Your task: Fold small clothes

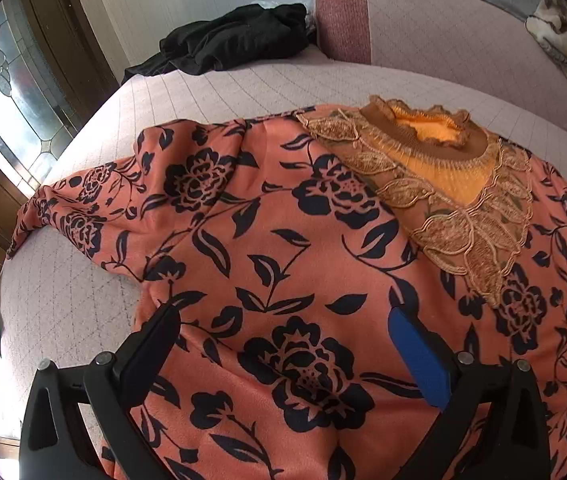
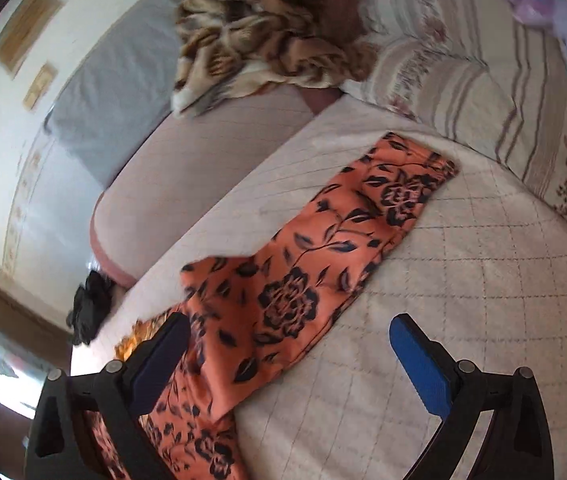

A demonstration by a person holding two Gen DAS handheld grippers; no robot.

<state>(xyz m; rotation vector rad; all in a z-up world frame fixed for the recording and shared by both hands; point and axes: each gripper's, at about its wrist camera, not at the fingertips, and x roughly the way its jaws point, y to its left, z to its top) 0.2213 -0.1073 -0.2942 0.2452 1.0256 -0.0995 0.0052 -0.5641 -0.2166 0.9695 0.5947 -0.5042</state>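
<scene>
Our floral top (image 1: pixel 283 240) lies spread face-up on the quilted bed (image 1: pixel 203 84), one sleeve (image 2: pixel 363 216) stretched sideways. Both the left tongs (image 1: pixel 283 332) and right tongs (image 2: pixel 289 340) gape wide, empty. We judge it soft, light and floppy; best pinched at the sleeve cuff or hem edge.

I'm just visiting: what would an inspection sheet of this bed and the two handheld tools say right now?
Surface: quilted bed cover, pale, grid-stitched.
Job's things: floral top spread flat, lace collar up; its sleeve stretched out.
Clutter: black garment bunched at the far edge; patterned blanket; striped bedding.
Grippers: left gripper open over the top; right gripper open, nothing held.
Cables: nothing seen.
Surroundings: padded headboard, glass door.
</scene>
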